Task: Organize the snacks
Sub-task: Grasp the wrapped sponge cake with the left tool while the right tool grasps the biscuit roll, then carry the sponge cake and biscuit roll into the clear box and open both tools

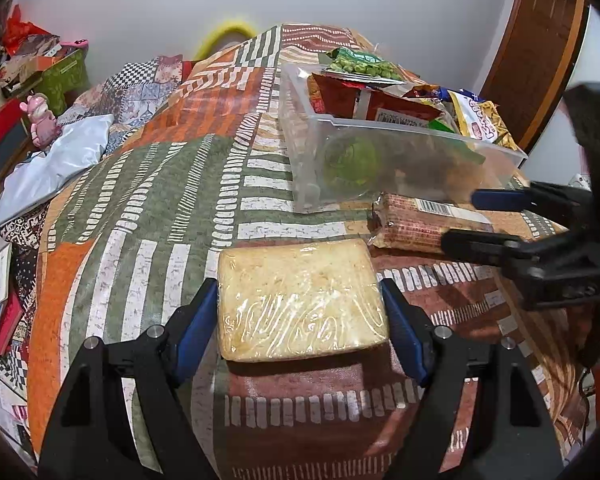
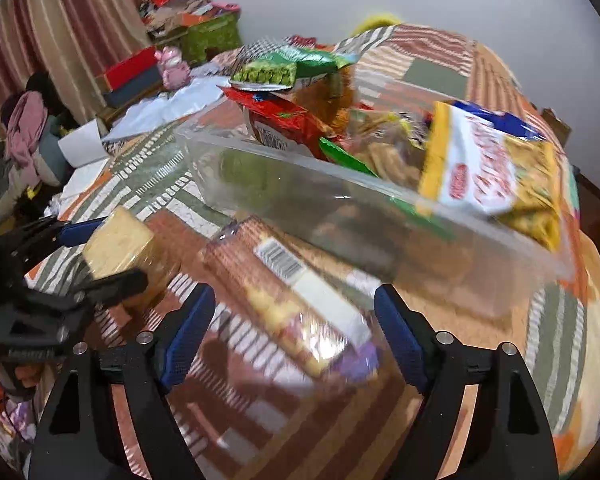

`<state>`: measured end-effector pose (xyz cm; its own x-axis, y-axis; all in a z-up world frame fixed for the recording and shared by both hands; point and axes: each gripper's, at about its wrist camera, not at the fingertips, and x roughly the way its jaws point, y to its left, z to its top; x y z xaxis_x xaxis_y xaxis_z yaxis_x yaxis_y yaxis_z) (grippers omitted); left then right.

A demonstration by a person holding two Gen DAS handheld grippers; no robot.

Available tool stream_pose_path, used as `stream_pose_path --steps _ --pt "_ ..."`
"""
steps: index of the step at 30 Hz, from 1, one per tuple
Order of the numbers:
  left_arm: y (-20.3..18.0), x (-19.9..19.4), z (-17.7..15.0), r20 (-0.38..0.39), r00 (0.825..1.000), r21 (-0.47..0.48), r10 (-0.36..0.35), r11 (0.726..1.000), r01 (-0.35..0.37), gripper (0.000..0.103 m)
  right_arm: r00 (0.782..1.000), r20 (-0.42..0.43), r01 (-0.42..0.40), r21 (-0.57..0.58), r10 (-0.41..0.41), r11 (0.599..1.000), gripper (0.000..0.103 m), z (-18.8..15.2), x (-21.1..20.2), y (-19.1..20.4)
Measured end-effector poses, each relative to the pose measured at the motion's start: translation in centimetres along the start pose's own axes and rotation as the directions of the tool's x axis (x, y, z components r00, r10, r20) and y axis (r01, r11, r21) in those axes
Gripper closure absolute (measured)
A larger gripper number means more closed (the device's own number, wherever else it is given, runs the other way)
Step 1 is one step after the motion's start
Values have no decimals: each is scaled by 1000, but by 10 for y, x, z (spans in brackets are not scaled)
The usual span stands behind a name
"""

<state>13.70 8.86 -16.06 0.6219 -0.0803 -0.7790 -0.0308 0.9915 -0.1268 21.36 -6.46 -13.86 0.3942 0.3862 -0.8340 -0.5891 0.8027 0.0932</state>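
Bracketing a plastic-wrapped pale cake block [image 1: 302, 300], the left gripper [image 1: 300, 320] has its blue-padded jaws at the block's two short sides – whether the pads press on it cannot be told. Block lies flat on the patterned bedspread [image 1: 148, 200].

Right gripper [image 2: 292, 320]: jaws apart, straddling a long biscuit packet [image 2: 284, 288] with a barcode label, not touching it; view blurred. The packet lies on the bedspread just beside the cake block.

Beyond both: clear plastic bin [image 1: 380, 148], close behind the packet, filled with snack bags – a green pea bag [image 1: 360, 64], a red pouch [image 1: 360, 104], a yellow-and-white bag [image 1: 480, 120] at its right end.

Farther left, off the bed: pink figurine [image 1: 42, 120], green box [image 1: 66, 76].
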Motion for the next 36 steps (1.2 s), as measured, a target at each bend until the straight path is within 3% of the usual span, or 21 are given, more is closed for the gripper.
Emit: stream_pose_path --steps 5,8,13,15,25,36 --pt "0 2 2 3 1000 0 -13 1000 13 25 998 -51 -28 -41 26 999 25 5 20 5" --pt "-2 1 1 9 1000 4 -14 1000 14 25 998 -43 -39 -40 37 998 33 2 19 7" --pt "-2 -4 2 18 999 -15 -42 999 43 26 999 -18 -41 -46 41 998 55 -10 6 12" --pt "-6 -9 3 30 999 -7 -40 999 41 26 999 0 -35 -40 35 999 57 -20 -2 14" --pt "-26 -43 20 122 992 10 -25 1000 23 26 992 128 -16 45 11 999 59 -33 -45 6" --pt "-43 -57 60 214 976 -10 -29 999 32 26 949 315 -1 114 -35 994 59 -9 -90 -20"
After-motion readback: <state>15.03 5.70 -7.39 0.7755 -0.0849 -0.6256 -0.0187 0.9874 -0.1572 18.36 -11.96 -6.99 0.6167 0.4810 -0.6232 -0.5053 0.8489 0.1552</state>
